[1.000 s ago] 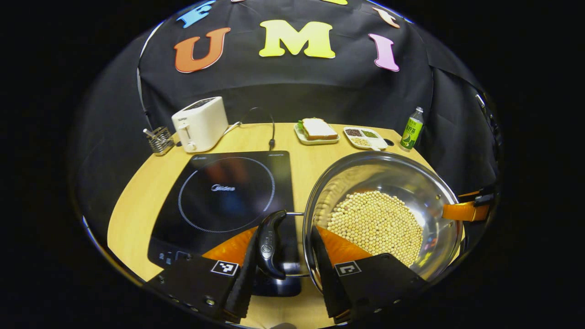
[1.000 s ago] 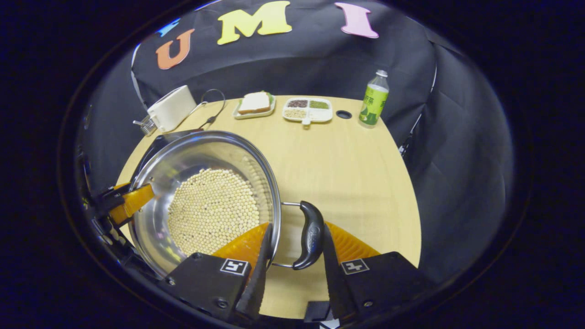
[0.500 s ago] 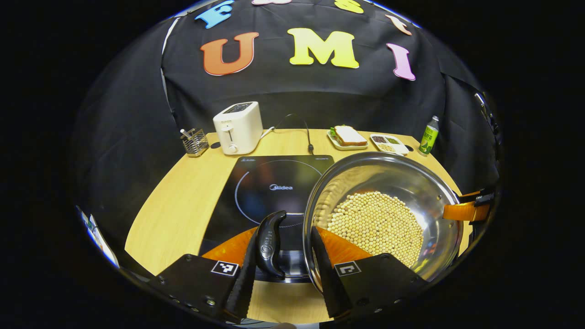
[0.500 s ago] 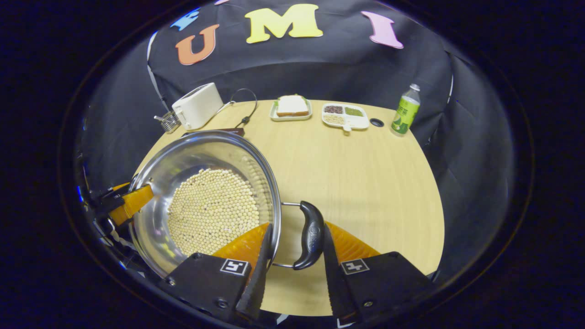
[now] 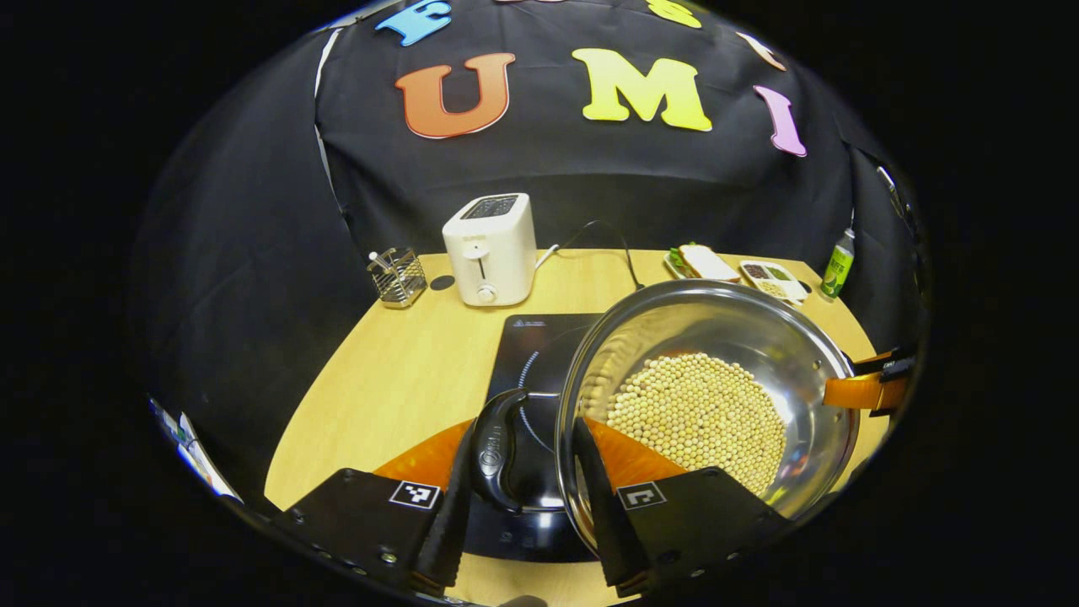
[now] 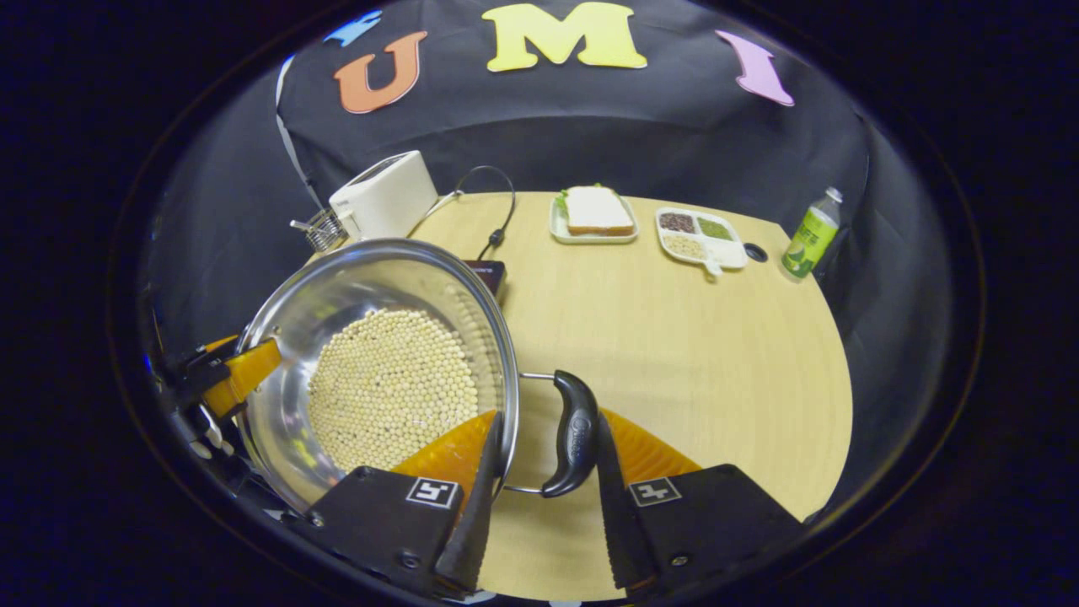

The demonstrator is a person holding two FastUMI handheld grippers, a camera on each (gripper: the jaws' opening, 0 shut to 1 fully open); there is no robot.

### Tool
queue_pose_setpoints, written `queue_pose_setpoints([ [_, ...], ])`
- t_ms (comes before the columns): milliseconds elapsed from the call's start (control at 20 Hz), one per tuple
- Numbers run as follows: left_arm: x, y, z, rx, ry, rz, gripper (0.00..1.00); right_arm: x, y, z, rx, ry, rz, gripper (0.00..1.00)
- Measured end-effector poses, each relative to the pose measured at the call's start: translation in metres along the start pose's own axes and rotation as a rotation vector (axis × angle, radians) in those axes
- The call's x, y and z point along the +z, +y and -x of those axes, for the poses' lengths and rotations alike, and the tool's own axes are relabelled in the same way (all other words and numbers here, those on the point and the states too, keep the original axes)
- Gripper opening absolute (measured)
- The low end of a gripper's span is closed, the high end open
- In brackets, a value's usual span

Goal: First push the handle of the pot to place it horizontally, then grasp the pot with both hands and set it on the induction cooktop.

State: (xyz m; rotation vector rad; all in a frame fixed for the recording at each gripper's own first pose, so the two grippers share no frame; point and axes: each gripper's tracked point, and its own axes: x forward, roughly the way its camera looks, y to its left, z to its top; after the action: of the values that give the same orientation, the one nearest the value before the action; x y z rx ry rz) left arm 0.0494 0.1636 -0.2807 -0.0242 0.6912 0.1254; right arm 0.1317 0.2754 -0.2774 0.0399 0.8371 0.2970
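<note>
A steel pot [image 5: 708, 292] with pale beans [image 5: 695, 413] in it is held between both grippers. My left gripper [image 5: 525, 427] is shut on the pot's left black handle [image 5: 496, 451], one finger outside the handle and the other inside the pot wall. My right gripper [image 6: 548, 421] is shut the same way on the right black handle [image 6: 578, 434] of the pot [image 6: 337, 278]. The black induction cooktop [image 5: 539, 346] lies under the pot's left part; its far corner [image 6: 491, 274] peeks out behind the rim. Each view shows the other gripper's finger at the pot's far side.
Along the back of the wooden table [image 6: 674, 337] stand a wire utensil holder [image 5: 398, 276], a white toaster [image 5: 491, 249] with its cord, a plate with a sandwich [image 6: 594, 215], a divided dish of grains [image 6: 700, 238] and a green bottle [image 6: 807, 236].
Both grippers have carried the pot to the left. The cooktop, earlier left of the pot, now lies largely beneath it. Both grips are unchanged.
</note>
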Motion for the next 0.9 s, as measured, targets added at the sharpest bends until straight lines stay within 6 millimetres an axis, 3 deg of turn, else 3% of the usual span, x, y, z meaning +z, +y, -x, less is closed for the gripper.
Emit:
queue_pose_setpoints([
  [200,0.012,0.019,-0.023,0.007,0.008,0.009,0.61,0.019,0.019,-0.018,-0.002,0.009,-0.013,0.6],
  [550,0.023,0.03,-0.059,-0.005,0.026,-0.001,0.61,0.035,0.029,-0.042,-0.031,0.036,-0.038,0.57],
  [900,0.019,0.036,-0.075,-0.003,0.04,0.009,0.61,0.041,0.034,-0.054,-0.045,0.042,-0.03,0.57],
])
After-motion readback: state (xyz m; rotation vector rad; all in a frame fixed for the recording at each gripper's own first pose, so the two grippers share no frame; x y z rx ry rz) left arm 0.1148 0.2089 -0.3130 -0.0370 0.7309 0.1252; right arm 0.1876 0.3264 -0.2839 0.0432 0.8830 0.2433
